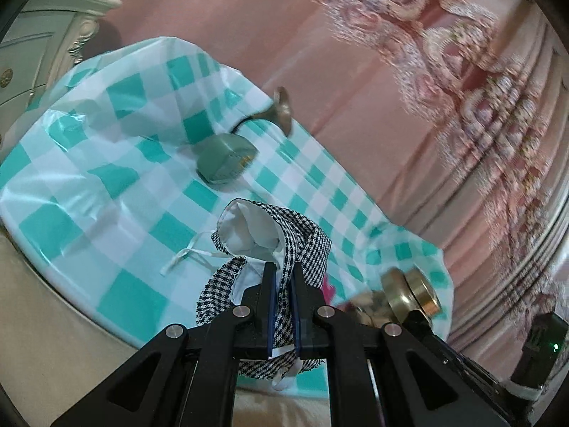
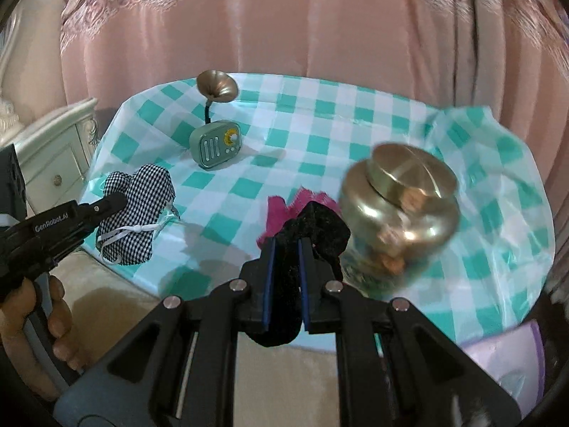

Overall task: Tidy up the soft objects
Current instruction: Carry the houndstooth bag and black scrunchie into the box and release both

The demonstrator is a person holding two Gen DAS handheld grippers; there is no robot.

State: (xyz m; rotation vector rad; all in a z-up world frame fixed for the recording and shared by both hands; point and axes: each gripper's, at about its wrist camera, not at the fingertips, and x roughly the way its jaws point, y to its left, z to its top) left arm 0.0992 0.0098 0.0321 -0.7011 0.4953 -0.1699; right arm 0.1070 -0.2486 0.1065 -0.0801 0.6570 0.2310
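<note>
Two claws point(image 1: 283, 277) point(image 2: 286, 249); one houndstooth pouch point(image 1: 302, 245); one black cloth point(image 2: 313, 227)

things spread across the tabletop point(image 2: 320, 114)

small green radio with a brass horn point(image 2: 216, 144) stands toward the back left; black-and-white houndstooth cloth pouch point(image 2: 137, 213) lies at the front left edge; round brass lidded jar point(image 2: 398, 210) sits front right, black velvet scrunchie point(image 2: 313, 235) just left of it.

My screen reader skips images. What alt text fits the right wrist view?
The right gripper is shut on a black cloth beside a gold-lidded jar on a checked tablecloth. At left, the left gripper holds a houndstooth pouch.
</note>
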